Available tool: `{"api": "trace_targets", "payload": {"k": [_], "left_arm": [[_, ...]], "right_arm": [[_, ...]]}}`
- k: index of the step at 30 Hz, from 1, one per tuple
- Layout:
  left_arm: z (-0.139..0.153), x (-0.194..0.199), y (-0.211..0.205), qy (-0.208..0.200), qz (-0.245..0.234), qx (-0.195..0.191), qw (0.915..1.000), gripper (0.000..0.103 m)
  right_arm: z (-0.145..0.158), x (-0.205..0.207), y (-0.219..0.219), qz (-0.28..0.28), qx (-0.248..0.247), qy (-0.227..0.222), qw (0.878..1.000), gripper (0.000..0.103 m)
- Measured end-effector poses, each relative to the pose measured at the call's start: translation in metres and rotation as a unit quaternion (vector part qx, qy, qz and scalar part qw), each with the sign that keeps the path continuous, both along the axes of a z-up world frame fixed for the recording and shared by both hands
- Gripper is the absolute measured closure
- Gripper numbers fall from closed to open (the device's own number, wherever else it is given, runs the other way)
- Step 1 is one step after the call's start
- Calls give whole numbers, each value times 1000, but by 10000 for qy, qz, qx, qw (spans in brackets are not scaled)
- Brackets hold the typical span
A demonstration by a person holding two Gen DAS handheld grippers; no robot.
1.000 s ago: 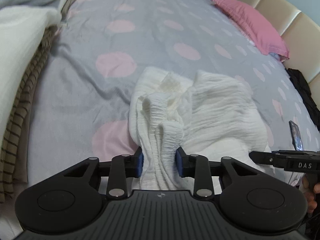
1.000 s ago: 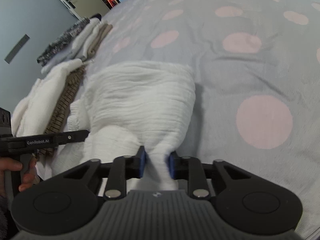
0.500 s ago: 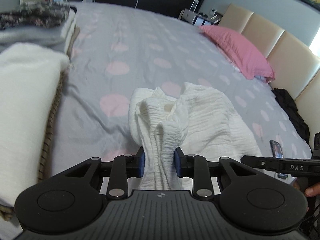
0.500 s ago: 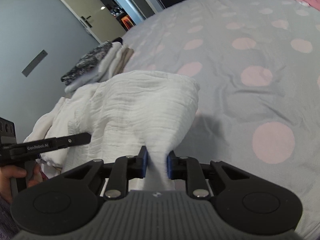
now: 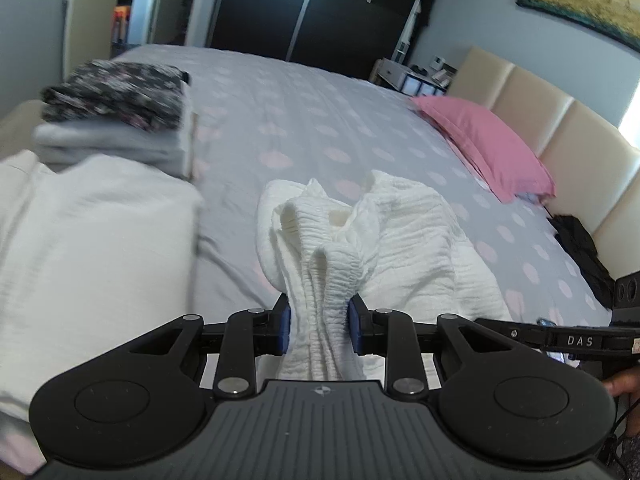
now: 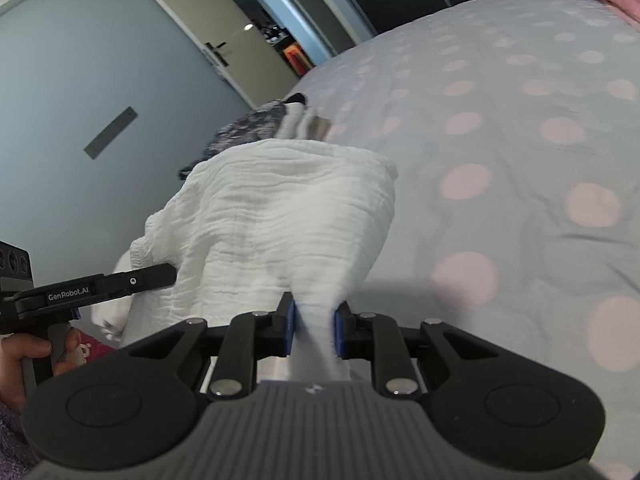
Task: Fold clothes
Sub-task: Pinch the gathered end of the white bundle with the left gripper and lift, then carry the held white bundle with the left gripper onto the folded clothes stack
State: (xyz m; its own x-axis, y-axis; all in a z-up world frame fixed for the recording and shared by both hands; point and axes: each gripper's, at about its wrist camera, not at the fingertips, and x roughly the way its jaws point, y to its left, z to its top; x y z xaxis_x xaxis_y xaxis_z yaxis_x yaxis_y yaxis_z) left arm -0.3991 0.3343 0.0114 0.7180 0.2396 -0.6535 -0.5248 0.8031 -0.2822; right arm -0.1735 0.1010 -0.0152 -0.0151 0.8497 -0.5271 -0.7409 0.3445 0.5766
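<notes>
A white crinkled garment [image 5: 400, 240] with an elastic waistband hangs between both grippers above the bed. My left gripper [image 5: 319, 327] is shut on the bunched waistband, blue pads pressing the cloth from both sides. My right gripper [image 6: 314, 330] is shut on another edge of the same white garment [image 6: 288, 216], which drapes away from it toward the left. The far part of the garment still rests on the grey sheet. Each gripper shows at the edge of the other's view.
The bed [image 5: 312, 120] has a grey sheet with pink dots. Folded clothes [image 5: 116, 120] are stacked at its left, with a white piece [image 5: 88, 248] nearer. A pink pillow [image 5: 484, 144] and a dark item [image 5: 580, 244] lie by the headboard. A hand [image 6: 24, 360] holds the left gripper's handle.
Both grippers have risen and tipped up, lifting the white garment off the sheet. More of the room, doors and headboard now shows. The grips have not changed.
</notes>
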Motion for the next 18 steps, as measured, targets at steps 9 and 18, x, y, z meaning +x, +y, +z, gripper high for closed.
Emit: {"api": "trace_targets", "payload": {"k": [9,18], "left_arm": [[43,-49,59,11,643,292,9975,78],[63,-79,141,561,1130,637,9900,78]], "right_arm": [[27,-29,87,596,298,181,9976,82],[33,-65,191,936,309,437,9942,82]]}}
